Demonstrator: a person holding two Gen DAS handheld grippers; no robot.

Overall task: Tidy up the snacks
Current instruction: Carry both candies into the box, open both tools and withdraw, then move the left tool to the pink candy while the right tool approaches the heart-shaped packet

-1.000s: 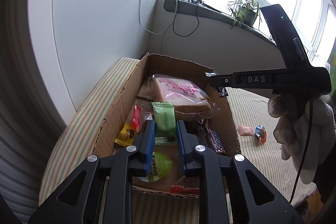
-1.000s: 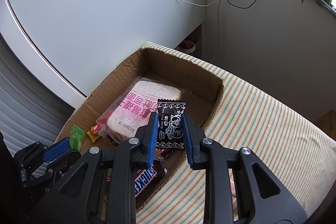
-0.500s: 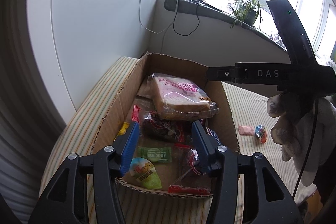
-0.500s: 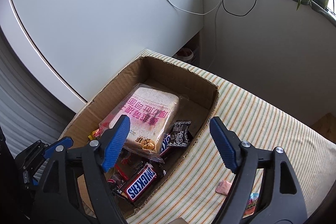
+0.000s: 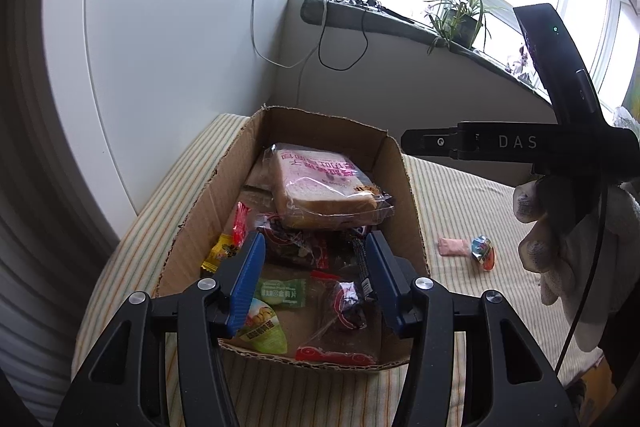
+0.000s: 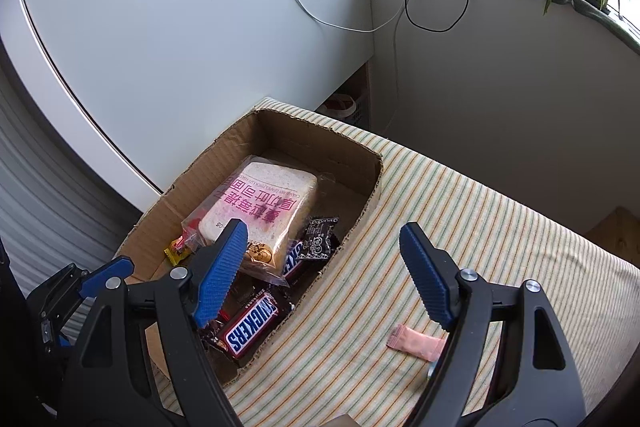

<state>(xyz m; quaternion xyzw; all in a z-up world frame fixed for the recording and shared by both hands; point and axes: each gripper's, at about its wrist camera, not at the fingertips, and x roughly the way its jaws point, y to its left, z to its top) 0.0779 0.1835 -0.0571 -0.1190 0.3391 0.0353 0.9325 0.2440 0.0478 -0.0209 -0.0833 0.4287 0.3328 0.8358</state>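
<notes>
A cardboard box on the striped surface holds a bagged bread slice, a Snickers bar, a black candy packet, a green packet and several other snacks. My left gripper is open and empty over the box's near end. My right gripper is open and empty above the box's right wall. A pink packet and a colourful sweet lie on the surface right of the box.
The striped cushion runs to the right. A white wall stands behind the box. A windowsill carries cables and a potted plant. The right gripper's body and the gloved hand show in the left wrist view.
Both grippers opened. The left let go of the green packet and the right let go of the black packet; both now lie in the box. Both grippers have pulled back a little.
</notes>
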